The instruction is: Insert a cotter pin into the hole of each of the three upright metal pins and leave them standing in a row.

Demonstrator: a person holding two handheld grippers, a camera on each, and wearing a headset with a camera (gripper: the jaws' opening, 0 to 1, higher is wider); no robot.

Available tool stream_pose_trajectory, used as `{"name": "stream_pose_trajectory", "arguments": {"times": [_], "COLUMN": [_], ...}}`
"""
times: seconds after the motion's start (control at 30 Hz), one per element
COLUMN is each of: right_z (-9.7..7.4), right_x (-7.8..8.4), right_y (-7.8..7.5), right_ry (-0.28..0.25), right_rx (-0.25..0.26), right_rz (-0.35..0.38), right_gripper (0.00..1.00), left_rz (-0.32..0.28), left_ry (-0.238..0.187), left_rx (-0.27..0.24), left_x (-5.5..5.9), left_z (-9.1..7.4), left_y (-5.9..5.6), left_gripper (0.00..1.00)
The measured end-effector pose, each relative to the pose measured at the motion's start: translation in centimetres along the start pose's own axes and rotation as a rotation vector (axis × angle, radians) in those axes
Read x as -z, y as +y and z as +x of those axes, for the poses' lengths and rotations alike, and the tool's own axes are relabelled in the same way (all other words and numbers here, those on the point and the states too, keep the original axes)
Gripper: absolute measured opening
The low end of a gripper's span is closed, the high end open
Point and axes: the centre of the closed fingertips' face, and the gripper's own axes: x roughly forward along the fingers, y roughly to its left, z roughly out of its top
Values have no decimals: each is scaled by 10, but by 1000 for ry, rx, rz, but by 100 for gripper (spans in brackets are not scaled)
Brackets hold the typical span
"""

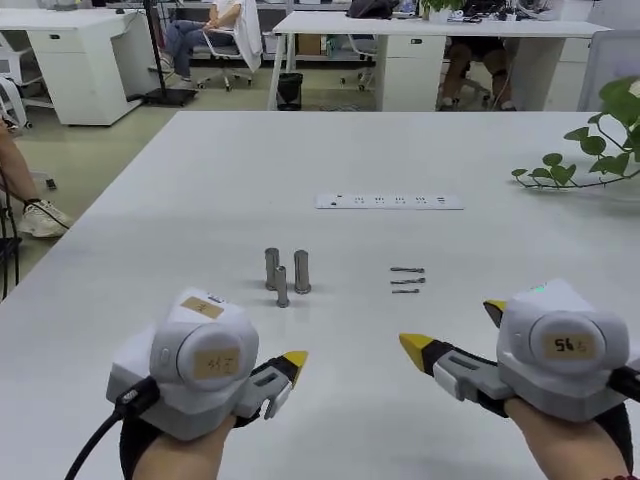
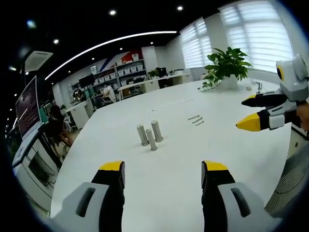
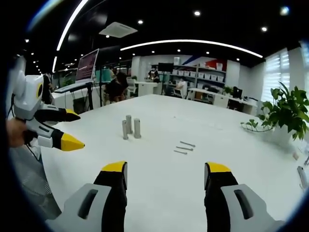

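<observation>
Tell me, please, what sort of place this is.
Probably an open-plan office: white desks with a seated person behind, a power strip on the white table, and a potted plant.

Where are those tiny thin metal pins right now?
In the head view, the three thin grey cotter pins lie flat just right of the three upright steel cylinders, nearer than the white power strip.

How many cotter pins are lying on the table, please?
3. All lie flat on the table in a short column, right of the upright metal pins: the far cotter pin, the middle one, the near one. None appears hidden.
</observation>
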Motion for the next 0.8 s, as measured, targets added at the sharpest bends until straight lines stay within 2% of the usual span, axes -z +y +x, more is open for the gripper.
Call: {"name": "stream_pose_trajectory", "arguments": {"times": [0.5,0.8], "right_z": [1,1], "right_x": [1,3], "right_y": [1,0], "right_ry": [-2,5], "right_rx": [-7,-6], "right_rz": [-7,14], "right_gripper": [58,59], "left_rz": [8,18], "left_ry": [8,12], "left_rx": [10,17], "left_x": [2,2], "left_z": [0,1], "left_y": [-2,-4], "left_gripper": [57,56]}}
